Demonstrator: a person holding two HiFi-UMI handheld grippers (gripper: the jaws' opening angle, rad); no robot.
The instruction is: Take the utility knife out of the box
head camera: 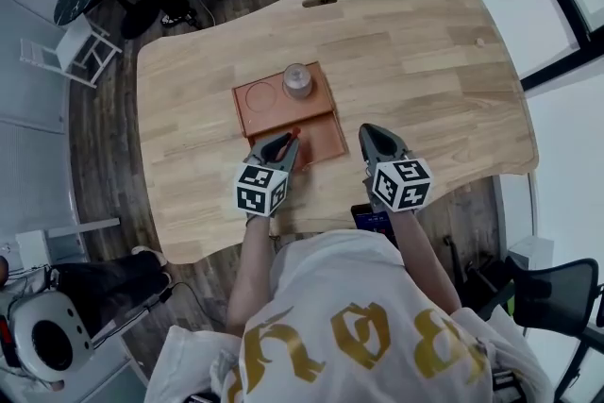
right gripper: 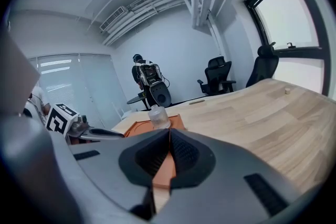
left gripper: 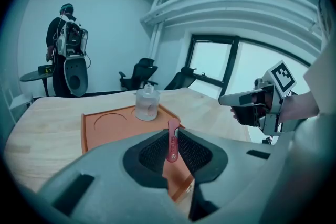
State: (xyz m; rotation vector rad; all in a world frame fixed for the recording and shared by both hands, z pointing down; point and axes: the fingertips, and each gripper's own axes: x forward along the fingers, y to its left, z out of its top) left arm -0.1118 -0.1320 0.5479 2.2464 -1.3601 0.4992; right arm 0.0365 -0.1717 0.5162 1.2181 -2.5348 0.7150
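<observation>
Knife: slim red utility knife stood clamped in the left gripper, at the orange box's near compartment.
Right gripper: jaws together, empty.
Handling: likely light, stiff, slick; mid-handle pinch suited it.

The white T-shirt, lower centre, bore gold lettering. The grey left gripper and right gripper each carried a black-and-white marker cube.
</observation>
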